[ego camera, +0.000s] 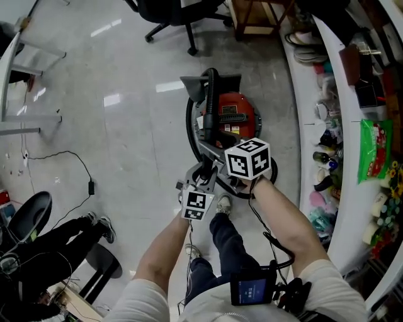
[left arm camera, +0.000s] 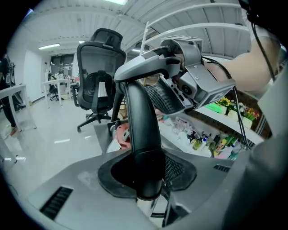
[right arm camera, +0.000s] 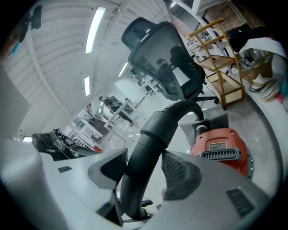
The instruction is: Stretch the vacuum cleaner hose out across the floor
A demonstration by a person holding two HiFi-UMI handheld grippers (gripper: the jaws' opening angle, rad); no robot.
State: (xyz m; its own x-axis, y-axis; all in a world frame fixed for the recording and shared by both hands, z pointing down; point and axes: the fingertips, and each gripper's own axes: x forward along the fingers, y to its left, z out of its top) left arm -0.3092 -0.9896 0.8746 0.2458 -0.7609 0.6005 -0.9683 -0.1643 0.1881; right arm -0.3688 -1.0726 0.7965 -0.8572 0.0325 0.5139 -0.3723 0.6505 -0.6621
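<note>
Black hose (ego camera: 211, 94) arches up from red vacuum cleaner (ego camera: 234, 116), parked on grey floor (ego camera: 126, 126) at 12 o'clock of person's shoe (ego camera: 223, 204). Left gripper (left arm camera: 145, 170) clamped on hose's rigid curved end. Right gripper (right arm camera: 137, 168), at 1 o'clock of left, clamped on hose cuff.

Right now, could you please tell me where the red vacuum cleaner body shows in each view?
Head view: red vacuum cleaner body, centre.
Left gripper view: lower centre, mostly hidden.
Right gripper view: lower right.
Shared landmark: black office chair.
</note>
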